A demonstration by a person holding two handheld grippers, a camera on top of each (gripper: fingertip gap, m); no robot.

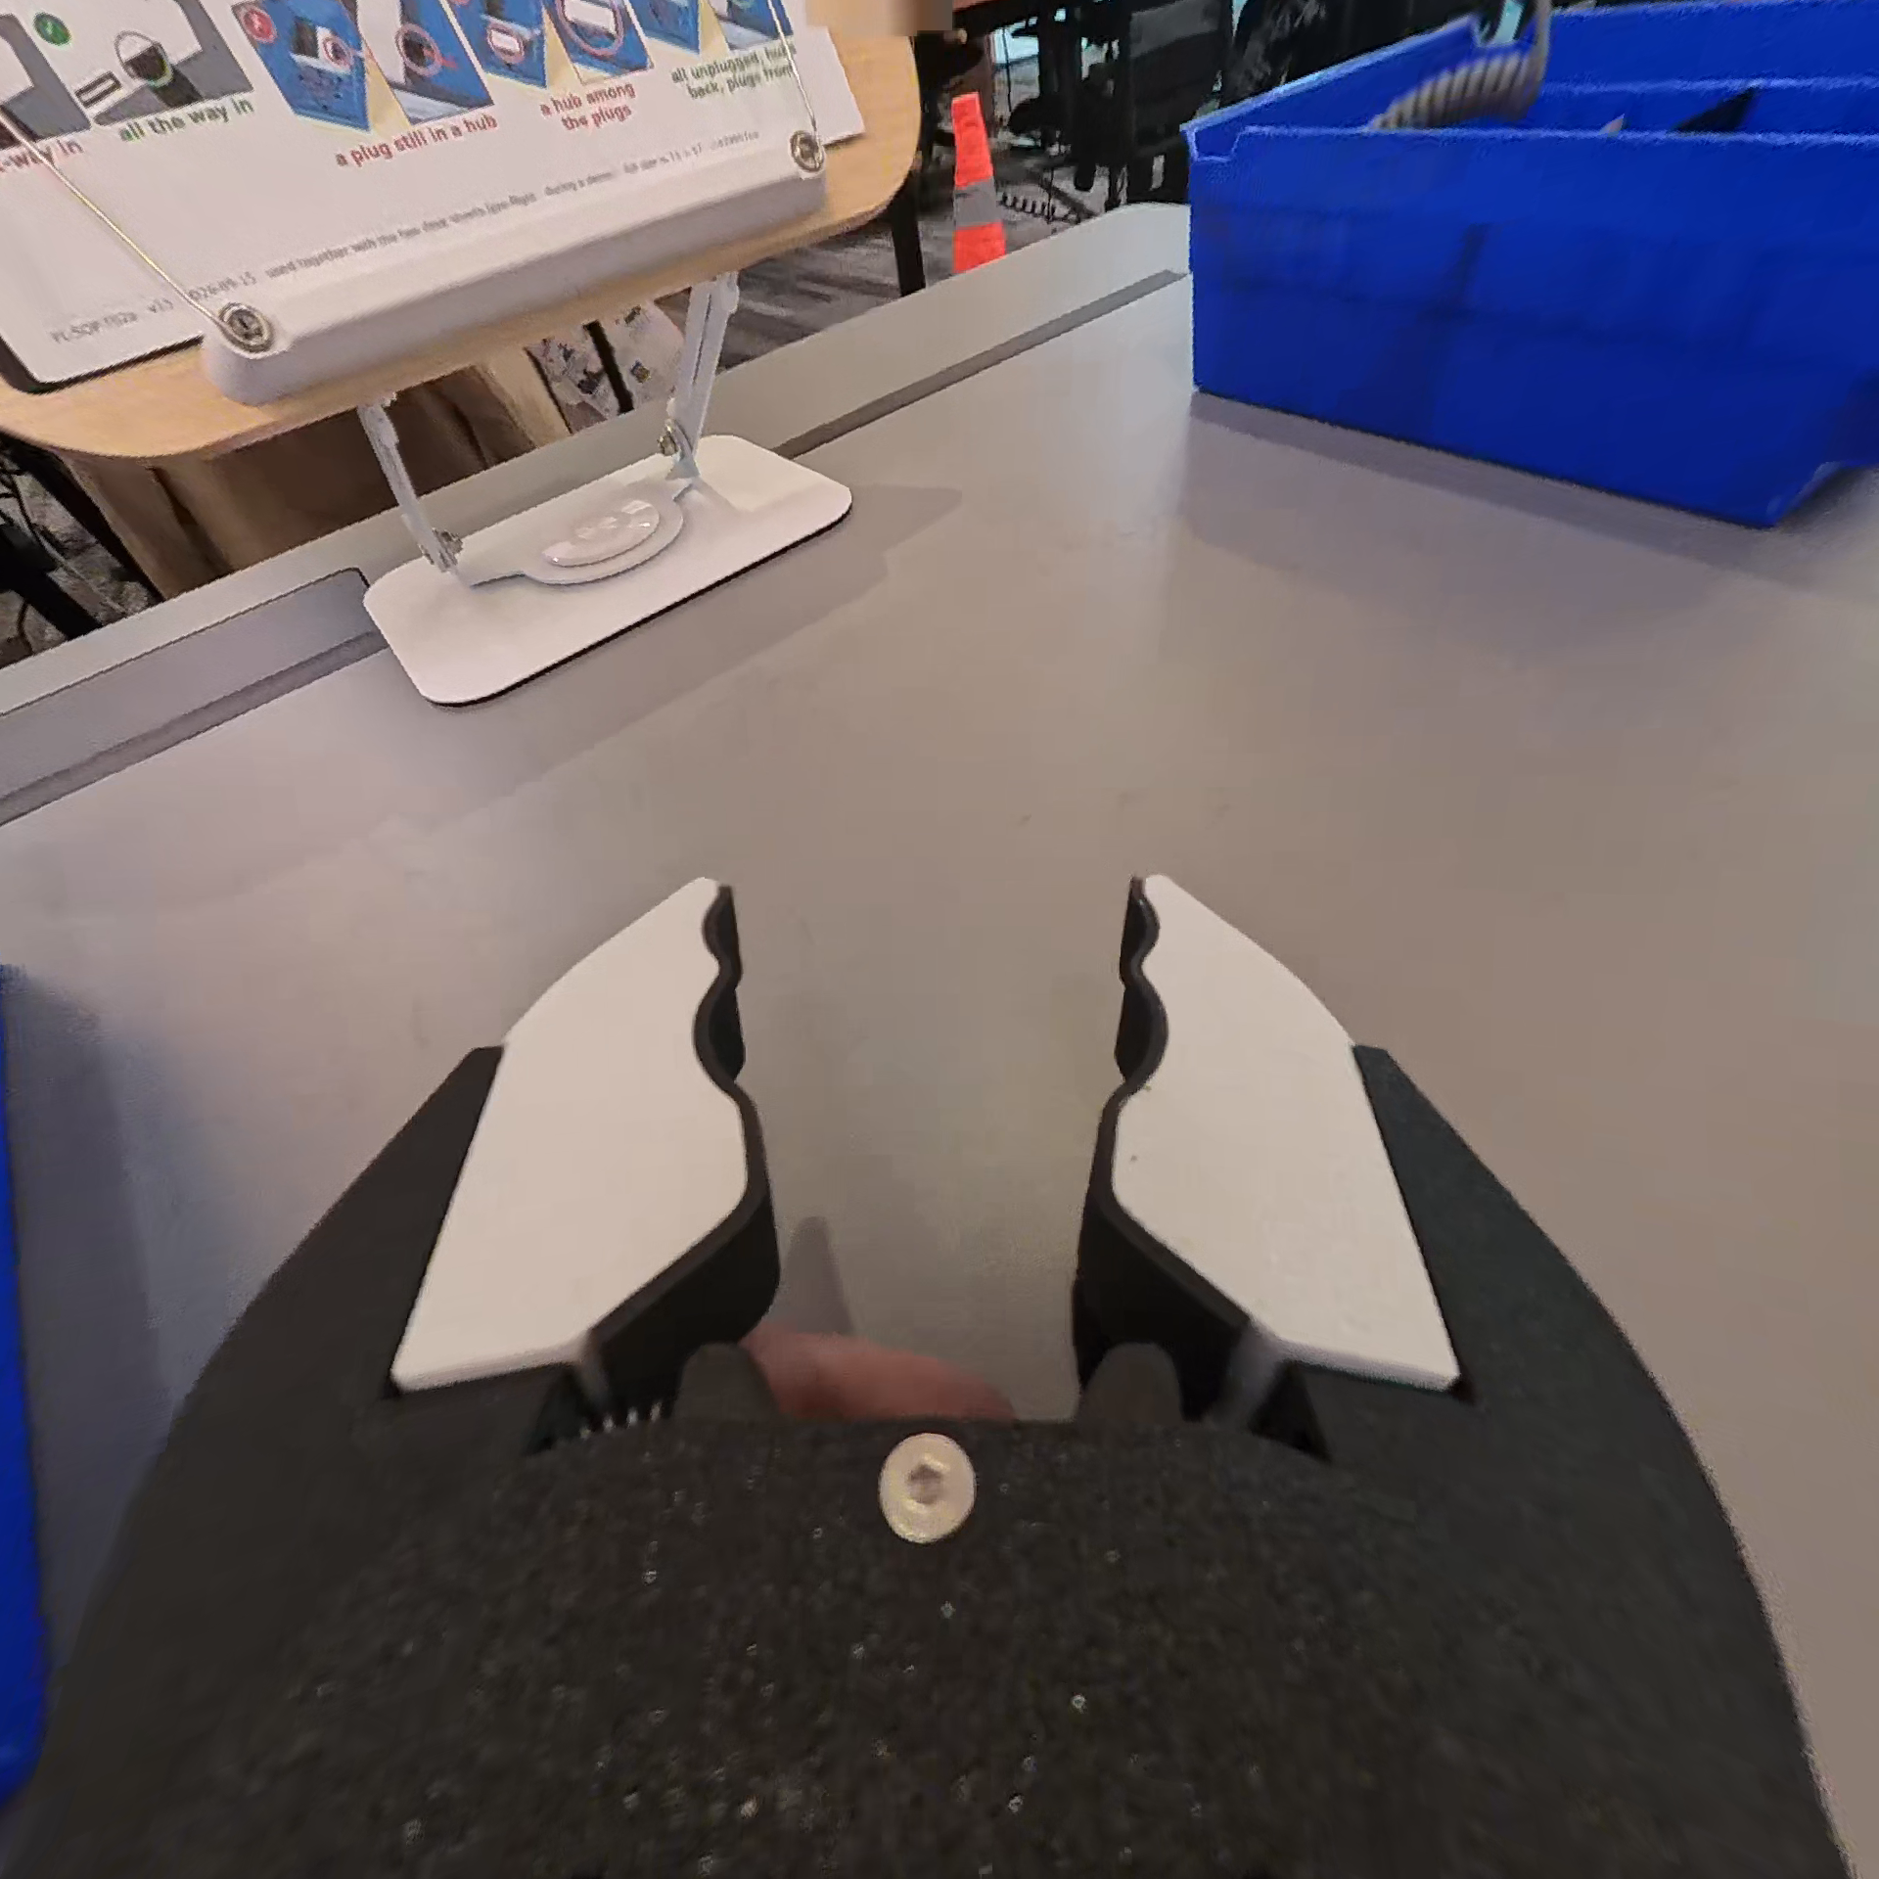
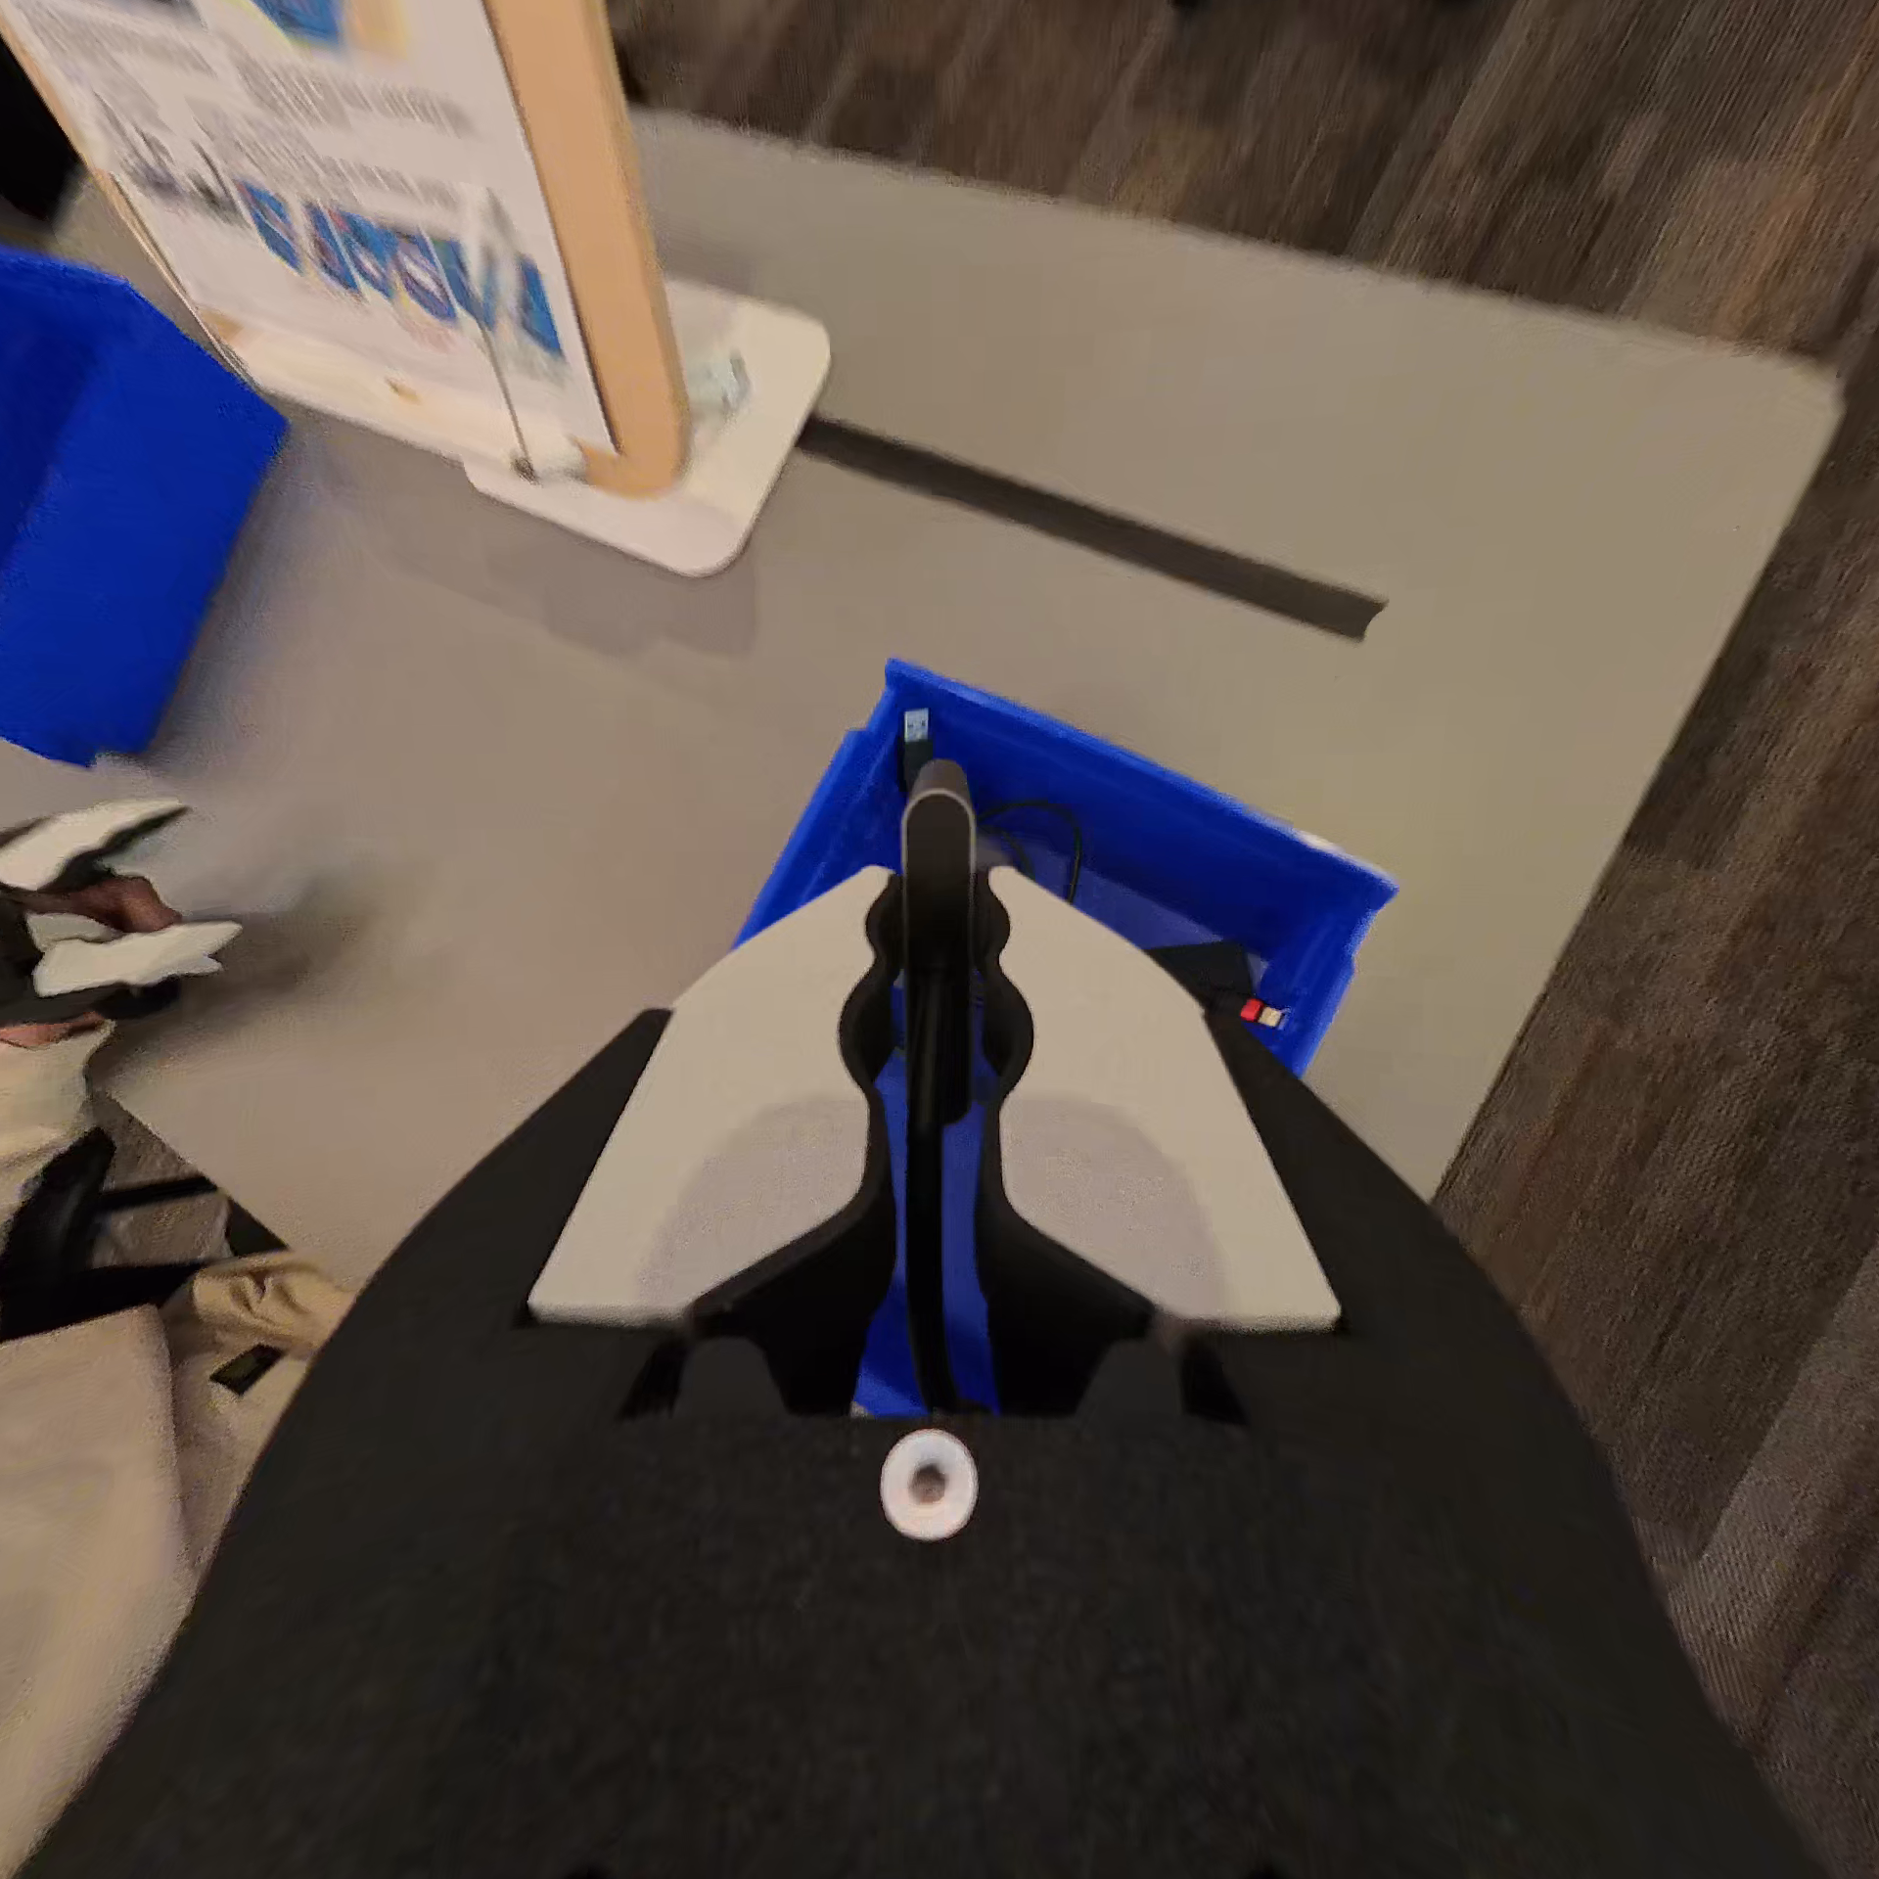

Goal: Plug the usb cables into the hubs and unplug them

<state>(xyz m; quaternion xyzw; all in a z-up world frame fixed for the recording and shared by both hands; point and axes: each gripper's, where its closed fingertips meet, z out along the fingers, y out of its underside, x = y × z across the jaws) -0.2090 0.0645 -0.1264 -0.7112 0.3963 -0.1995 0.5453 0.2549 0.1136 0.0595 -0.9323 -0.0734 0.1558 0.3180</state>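
Note:
My right gripper [image 2: 941,887] is shut on a slim dark grey hub [image 2: 937,824], held edge-on, with its black cable [image 2: 927,1220] running back between the fingers. It hangs over a small blue bin [image 2: 1169,803] at the table's right end. That bin holds a blue-tipped USB plug [image 2: 918,728], a red-tipped plug [image 2: 1259,1012] and dark cables. My left gripper [image 1: 930,900] is open and empty, low over the bare grey table [image 1: 1118,712]. It also shows at the left edge of the right wrist view [image 2: 122,915].
A white stand [image 1: 610,569] carrying an instruction sheet sits at the table's far edge; it also shows in the right wrist view [image 2: 702,458]. A large blue bin [image 1: 1525,305] with a braided grey cable [image 1: 1464,86] stands beside it. A dark slot [image 2: 1098,529] crosses the tabletop. The floor lies beyond the table's edge.

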